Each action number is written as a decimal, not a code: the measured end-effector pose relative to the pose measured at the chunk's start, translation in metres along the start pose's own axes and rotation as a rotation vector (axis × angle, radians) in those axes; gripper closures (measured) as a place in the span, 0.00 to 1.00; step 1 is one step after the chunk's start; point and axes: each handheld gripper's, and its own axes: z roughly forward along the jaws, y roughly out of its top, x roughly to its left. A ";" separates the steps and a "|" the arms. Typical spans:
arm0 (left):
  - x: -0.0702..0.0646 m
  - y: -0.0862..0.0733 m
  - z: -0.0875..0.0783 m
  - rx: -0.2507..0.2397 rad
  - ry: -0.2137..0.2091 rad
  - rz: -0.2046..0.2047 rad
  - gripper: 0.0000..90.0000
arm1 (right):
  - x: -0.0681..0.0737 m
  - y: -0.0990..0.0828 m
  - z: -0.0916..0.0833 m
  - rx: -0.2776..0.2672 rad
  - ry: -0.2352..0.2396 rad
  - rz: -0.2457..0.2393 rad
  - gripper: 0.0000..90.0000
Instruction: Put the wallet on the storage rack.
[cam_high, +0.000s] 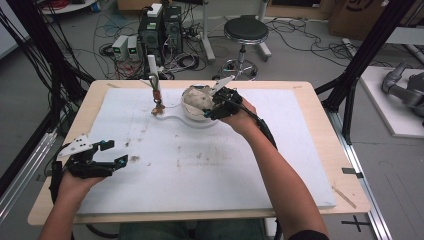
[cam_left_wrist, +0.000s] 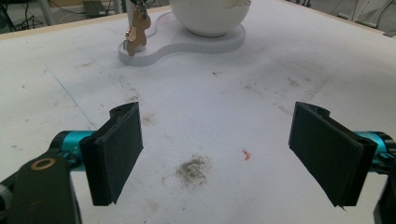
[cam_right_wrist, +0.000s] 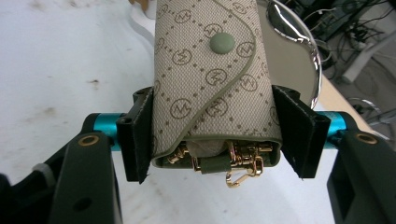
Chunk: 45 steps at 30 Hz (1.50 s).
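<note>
My right gripper (cam_right_wrist: 218, 137) is shut on a beige patterned key pouch (cam_right_wrist: 205, 60) with a green snap button; gold clips hang from the pouch's open end, and a metal ring (cam_right_wrist: 299, 37) shows beyond it. In the high view this gripper (cam_high: 216, 104) holds the pouch (cam_high: 196, 97) just over a white bowl (cam_high: 200, 119) at the mat's far middle. The bowl (cam_left_wrist: 210, 18) sits on a white base (cam_left_wrist: 187, 44), where a post carries a small brown charm (cam_left_wrist: 135, 30). My left gripper (cam_high: 111, 154) rests open at the near left, nothing between its pads (cam_left_wrist: 119, 149).
A white mat (cam_high: 250, 165) with dirt smudges covers the wooden table (cam_high: 327, 145). Beyond the far edge stand a stool (cam_high: 245, 32), computer boxes (cam_high: 160, 30) and floor cables. A black frame post (cam_high: 360, 60) rises at the right.
</note>
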 end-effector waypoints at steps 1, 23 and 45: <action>0.000 0.000 0.000 0.000 0.002 0.000 0.19 | -0.001 0.002 0.002 0.005 0.002 0.001 0.40; 0.000 -0.001 -0.001 -0.001 -0.004 -0.001 0.19 | -0.008 0.010 0.032 0.131 -0.065 -0.001 0.40; 0.000 -0.002 0.000 0.002 -0.009 -0.003 0.19 | -0.007 0.015 0.041 0.138 -0.089 0.022 0.37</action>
